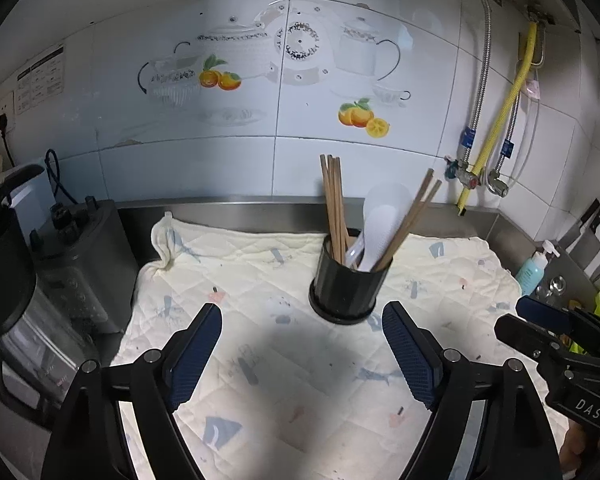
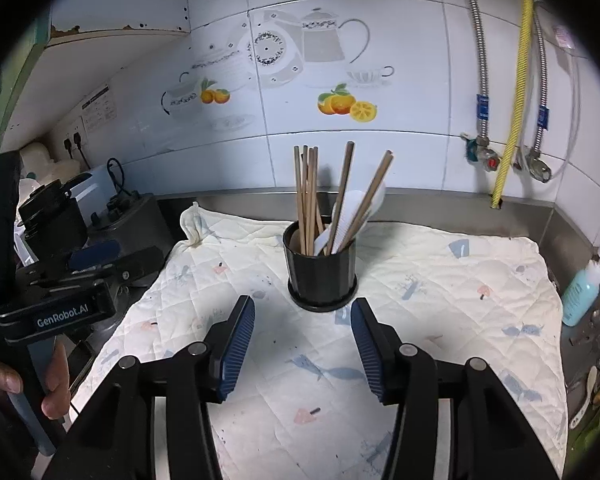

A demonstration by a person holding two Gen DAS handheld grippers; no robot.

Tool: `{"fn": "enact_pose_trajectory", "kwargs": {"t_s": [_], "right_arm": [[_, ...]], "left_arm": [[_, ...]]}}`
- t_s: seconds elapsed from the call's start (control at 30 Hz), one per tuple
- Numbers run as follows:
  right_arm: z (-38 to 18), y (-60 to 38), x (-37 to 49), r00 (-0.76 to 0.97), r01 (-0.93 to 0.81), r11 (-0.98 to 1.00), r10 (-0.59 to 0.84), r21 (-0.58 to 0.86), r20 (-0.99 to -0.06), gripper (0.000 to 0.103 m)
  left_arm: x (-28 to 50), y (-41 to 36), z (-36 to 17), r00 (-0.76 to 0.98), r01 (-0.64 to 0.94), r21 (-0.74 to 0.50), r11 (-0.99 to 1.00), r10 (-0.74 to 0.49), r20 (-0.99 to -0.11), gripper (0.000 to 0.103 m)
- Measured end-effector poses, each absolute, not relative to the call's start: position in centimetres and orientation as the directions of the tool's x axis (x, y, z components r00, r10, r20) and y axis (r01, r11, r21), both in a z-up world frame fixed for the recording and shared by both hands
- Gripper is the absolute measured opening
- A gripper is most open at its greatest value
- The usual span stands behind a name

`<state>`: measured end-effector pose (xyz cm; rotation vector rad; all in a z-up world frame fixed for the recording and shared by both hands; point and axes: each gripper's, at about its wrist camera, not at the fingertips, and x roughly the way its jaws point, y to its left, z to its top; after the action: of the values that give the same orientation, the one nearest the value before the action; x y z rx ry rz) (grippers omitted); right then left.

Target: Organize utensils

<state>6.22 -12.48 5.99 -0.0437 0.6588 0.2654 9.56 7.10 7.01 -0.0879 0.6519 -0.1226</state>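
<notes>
Both grippers, left (image 1: 302, 354) and right (image 2: 303, 346), stand released, empty, their bases cut off. Black holder (image 1: 346, 286) on the quilted cloth (image 1: 260, 280) hides the lower ends of chopsticks (image 1: 334, 204) and a white spoon (image 1: 374, 232).

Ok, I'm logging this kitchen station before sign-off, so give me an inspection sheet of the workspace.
Surface: quilted cloth over a steel counter, stained at the back left corner.
Job's things: black holder upright on the cloth, holding wooden chopsticks and a white spoon.
Clutter: blender at left; blue soap bottle at right.
Grippers: left gripper and right gripper both open, nothing between the jaws.
Cables: black cord behind the blender.
Surroundings: tiled wall, yellow hose, knives.
</notes>
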Motion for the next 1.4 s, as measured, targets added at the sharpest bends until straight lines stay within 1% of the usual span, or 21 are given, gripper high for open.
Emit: {"fn": "enact_pose_trajectory", "kwargs": {"t_s": [0.17, 0.33, 0.5, 0.67, 1.4], "right_arm": [[6.1, -13.6, 5.6, 0.767, -0.241, 0.969, 0.226, 0.057, -0.6, 0.059], [5.8, -14.7, 5.1, 0.772, -0.219, 0.974, 0.21, 0.059, -0.6, 0.06], [5.8, -15.7, 4.9, 0.775, -0.201, 0.978, 0.193, 0.055, -0.601, 0.06], [5.8, -16.2, 4.6, 0.774, -0.193, 0.98, 0.18, 0.044, -0.607, 0.063], [4.9, -17.4, 4.3, 0.76, -0.203, 0.978, 0.184, 0.041, -0.623, 0.064]], "left_arm": [[8.3, 6.6, 6.5, 0.778, 0.074, -0.113, 0.991, -0.128, -0.615, 0.09], [7.7, 6.5, 6.2, 0.776, 0.061, -0.102, 0.993, -0.112, -0.621, 0.09], [7.0, 5.6, 5.8, 0.774, 0.071, -0.065, 0.995, -0.096, -0.626, 0.09], [6.7, 4.9, 5.3, 0.766, 0.085, -0.058, 0.995, -0.103, -0.634, 0.09], [6.8, 3.1, 4.3, 0.75, 0.093, -0.035, 0.995, -0.093, -0.655, 0.09]]}}
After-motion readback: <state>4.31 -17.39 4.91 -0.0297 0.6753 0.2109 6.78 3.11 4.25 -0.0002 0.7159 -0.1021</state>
